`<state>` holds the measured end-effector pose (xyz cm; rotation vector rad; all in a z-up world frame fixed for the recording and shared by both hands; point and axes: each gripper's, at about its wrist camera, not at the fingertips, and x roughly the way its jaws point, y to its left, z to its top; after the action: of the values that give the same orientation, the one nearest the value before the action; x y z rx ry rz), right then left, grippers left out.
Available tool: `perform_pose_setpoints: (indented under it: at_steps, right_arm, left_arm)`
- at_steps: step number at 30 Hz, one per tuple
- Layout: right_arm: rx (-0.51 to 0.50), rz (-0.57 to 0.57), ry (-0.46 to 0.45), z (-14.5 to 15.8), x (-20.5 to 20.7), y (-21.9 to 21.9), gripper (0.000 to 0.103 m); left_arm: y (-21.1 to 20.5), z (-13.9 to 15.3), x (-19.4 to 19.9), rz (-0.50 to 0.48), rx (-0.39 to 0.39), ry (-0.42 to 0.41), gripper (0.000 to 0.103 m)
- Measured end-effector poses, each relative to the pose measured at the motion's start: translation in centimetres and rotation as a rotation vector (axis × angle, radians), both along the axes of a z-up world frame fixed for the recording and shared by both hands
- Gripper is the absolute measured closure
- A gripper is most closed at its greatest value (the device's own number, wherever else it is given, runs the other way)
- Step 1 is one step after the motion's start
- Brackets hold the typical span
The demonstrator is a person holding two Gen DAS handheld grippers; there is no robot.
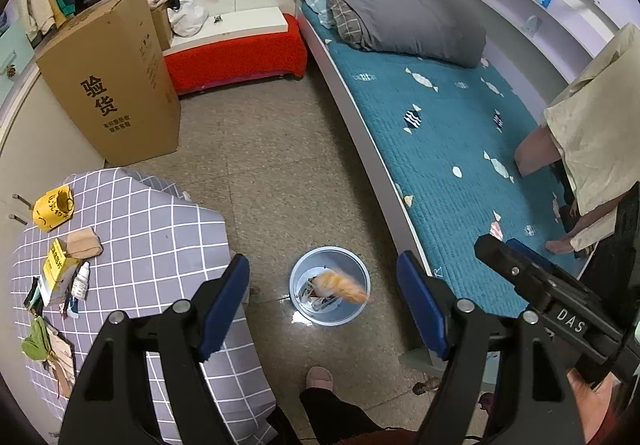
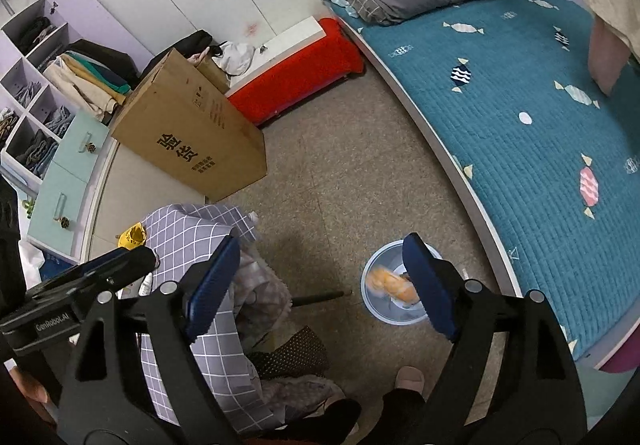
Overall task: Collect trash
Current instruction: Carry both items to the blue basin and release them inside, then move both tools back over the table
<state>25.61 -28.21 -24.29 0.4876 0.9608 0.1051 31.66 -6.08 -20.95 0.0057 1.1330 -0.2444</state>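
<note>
Both grippers, left (image 1: 324,303) and right (image 2: 324,289), are held spread wide and empty above the bin (image 1: 329,285), where a blurred orange wrapper (image 1: 344,285) is seen.

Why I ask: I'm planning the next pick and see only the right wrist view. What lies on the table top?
Observer: On the checked tablecloth, a yellow box sits beside a small white dropper bottle.
Operator: Anything closer to the near edge?
Observer: A crumpled green scrap lies near the table's left edge, closer to the camera than the box.
Operator: Is the left gripper free to take it?
Observer: Yes, the left gripper is open, with nothing between its fingers.
</note>
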Motion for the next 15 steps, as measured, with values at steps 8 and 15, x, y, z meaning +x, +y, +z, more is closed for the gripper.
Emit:
perform_pose_setpoints:
  at_steps: [8, 15]
  right_arm:
    - [-0.037, 0.035, -0.053, 2.0, -0.5, 1.3, 0.021]
    - [-0.077, 0.098, -0.124, 4.5, -1.5, 3.4, 0.021]
  left_arm:
    - [0.4, 0.6, -0.8, 0.028, -0.001, -0.027, 0.028]
    - [1.9, 2.0, -2.5, 0.089, -0.021, -0.079, 0.028]
